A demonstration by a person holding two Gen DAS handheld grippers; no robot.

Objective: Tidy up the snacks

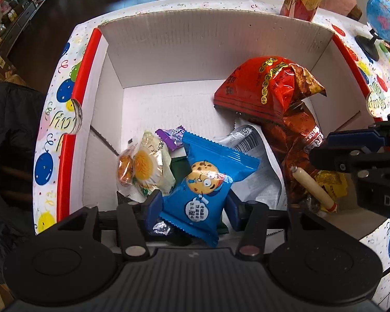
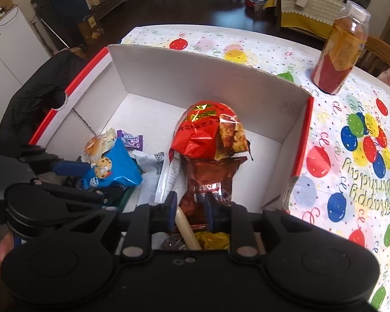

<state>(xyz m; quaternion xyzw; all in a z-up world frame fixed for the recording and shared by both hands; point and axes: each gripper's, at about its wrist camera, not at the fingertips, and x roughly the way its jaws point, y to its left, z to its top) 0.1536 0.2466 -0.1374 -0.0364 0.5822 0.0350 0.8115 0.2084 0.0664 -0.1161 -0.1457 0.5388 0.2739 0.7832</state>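
A white cardboard box with red rims holds several snacks. My left gripper is shut on a blue cookie packet, held over the box's near left part; it also shows in the right wrist view. My right gripper is shut on a dark red-brown snack bag, which lies under a bright red bag. The right gripper's fingers enter the left wrist view from the right. A cream sausage stick lies beside the brown bag.
A daisy-print packet, a purple candy and a silver wrapper lie in the box. A bottle stands on the balloon tablecloth past the box. A small globe stands at the right.
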